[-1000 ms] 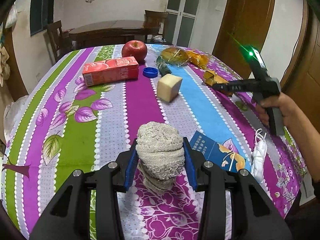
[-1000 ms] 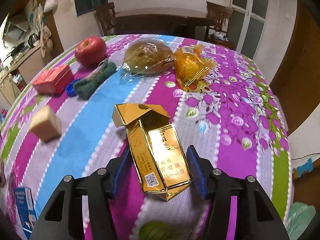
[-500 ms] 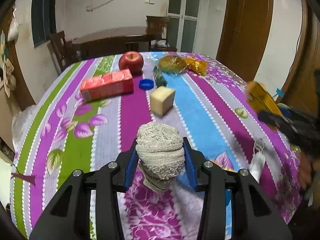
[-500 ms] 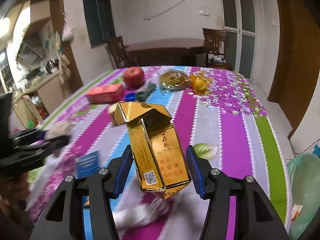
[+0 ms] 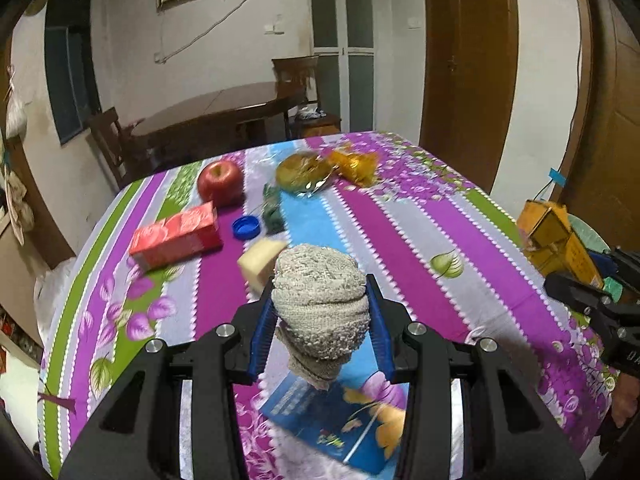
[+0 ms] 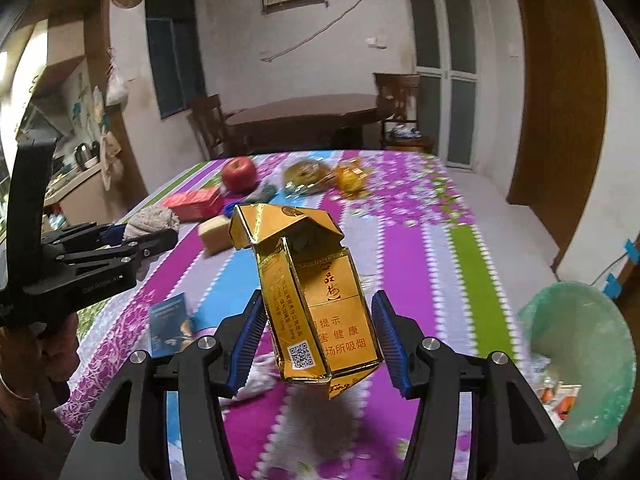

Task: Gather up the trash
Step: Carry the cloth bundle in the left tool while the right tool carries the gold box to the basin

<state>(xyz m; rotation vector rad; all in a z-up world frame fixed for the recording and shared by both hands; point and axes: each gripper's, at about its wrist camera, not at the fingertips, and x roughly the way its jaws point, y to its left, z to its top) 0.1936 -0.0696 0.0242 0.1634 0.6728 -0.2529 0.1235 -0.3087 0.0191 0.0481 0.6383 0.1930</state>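
- The left gripper (image 5: 320, 320) is clamped on a rolled grey sock (image 5: 320, 300), its blue pads pressed against both sides; the sock is held above the table (image 5: 400, 240), over a blue packet (image 5: 332, 420) lying on the striped floral cloth
- The right gripper (image 6: 318, 340) grasps a gold cigarette box (image 6: 312, 300) with its flip lid open; the box stands nearly upright between the blue pads, lifted clear of the cloth
- A green-lined trash bin (image 6: 580, 360) sits off the table's right edge, low and to the right of the gold box; some scraps lie inside it
- Farther back on the table lie a red apple (image 5: 221, 177), a red carton (image 5: 176, 236), a blue bottle cap (image 5: 246, 227), a pale wedge-shaped block (image 5: 260, 258), a wrapped bun (image 5: 304, 170) and an orange wrapper (image 5: 356, 164); the cap is between carton and a dark green item (image 5: 272, 212)
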